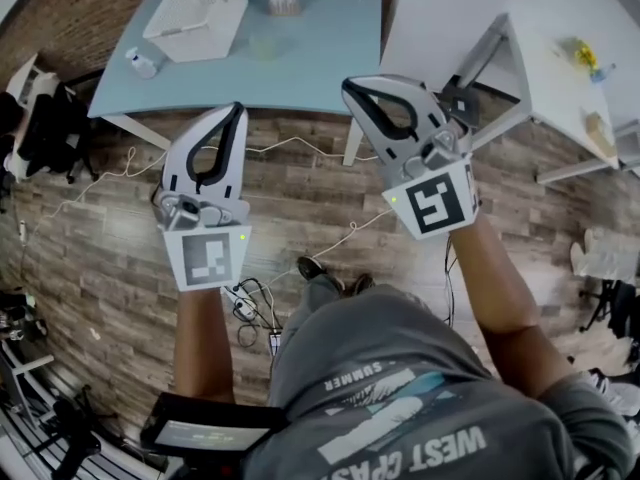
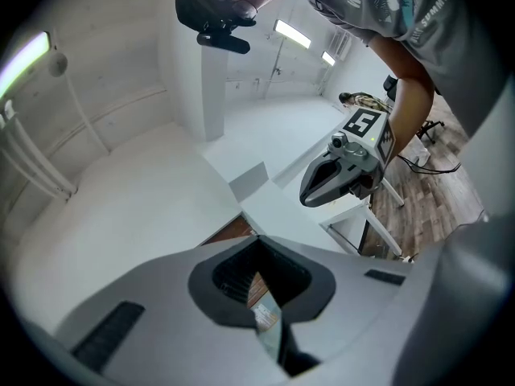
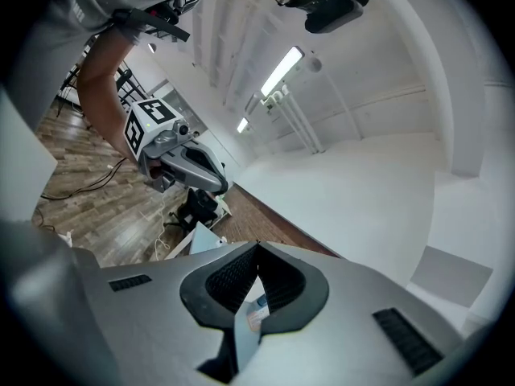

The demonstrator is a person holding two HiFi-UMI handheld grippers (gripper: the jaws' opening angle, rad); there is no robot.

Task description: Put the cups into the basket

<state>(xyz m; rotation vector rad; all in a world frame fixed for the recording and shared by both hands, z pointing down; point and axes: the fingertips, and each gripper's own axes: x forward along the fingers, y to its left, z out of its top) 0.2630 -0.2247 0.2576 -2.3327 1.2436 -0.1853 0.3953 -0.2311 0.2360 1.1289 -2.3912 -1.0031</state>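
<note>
Basket [image 1: 195,40] of white mesh stands at the upper left of the head view on a pale blue table [image 1: 320,53], with what looks like a clear cup [image 1: 263,45] just to its right. Below the table edge, over the wooden floor [image 1: 100,258], the left gripper [image 1: 234,110] has its jaws pressed together, nothing between them. To its right, the right gripper [image 1: 352,88] is likewise closed tight and empty, beside a white table [image 1: 450,8]

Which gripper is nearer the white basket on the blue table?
Left. The left gripper points up just below the basket; the right gripper hangs farther off to its right.
</note>
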